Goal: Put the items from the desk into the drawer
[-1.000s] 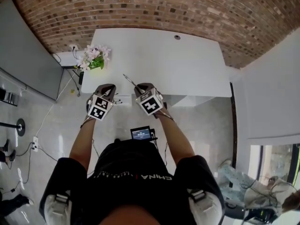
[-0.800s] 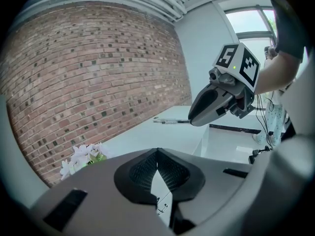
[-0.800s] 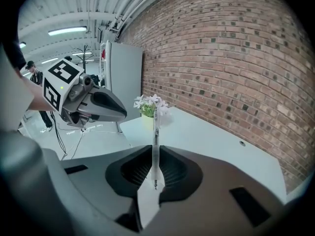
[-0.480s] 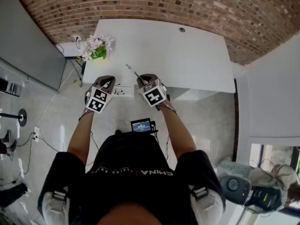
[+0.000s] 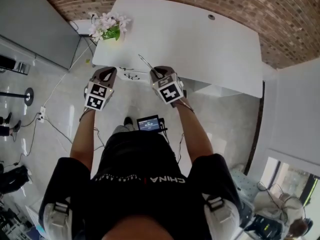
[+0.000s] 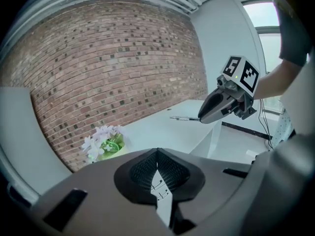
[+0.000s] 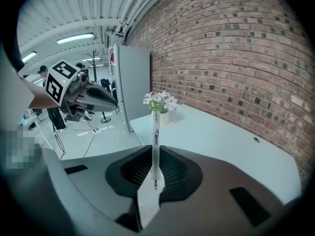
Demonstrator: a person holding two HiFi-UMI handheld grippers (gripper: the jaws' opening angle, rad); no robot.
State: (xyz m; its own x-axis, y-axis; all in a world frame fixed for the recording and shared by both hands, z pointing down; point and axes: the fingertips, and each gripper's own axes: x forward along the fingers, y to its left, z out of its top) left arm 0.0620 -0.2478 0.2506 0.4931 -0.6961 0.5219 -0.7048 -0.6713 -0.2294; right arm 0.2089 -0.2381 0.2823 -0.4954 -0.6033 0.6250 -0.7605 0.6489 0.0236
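Observation:
My right gripper (image 5: 157, 73) is shut on a slim silver pen (image 5: 146, 64) that sticks out past its jaws over the near edge of the white desk (image 5: 200, 39). The right gripper view shows the pen (image 7: 155, 132) upright in the shut jaws (image 7: 155, 151). My left gripper (image 5: 111, 71) hovers left of it, off the desk's near-left corner, jaws together and holding nothing (image 6: 157, 154). A small white surface with dark marks (image 5: 131, 74) lies just below the desk edge between the grippers; I cannot tell if it is the drawer.
A pot of pale flowers (image 5: 110, 26) stands on the desk's far-left corner. There is a grommet hole (image 5: 211, 17) at the back of the desk and a brick wall behind. A grey panel (image 5: 35, 24) stands to the left. Cables run across the floor (image 5: 50, 119).
Both grippers have risen in the view along with the desk, and they now stand farther apart. The pen stays held in the right gripper.

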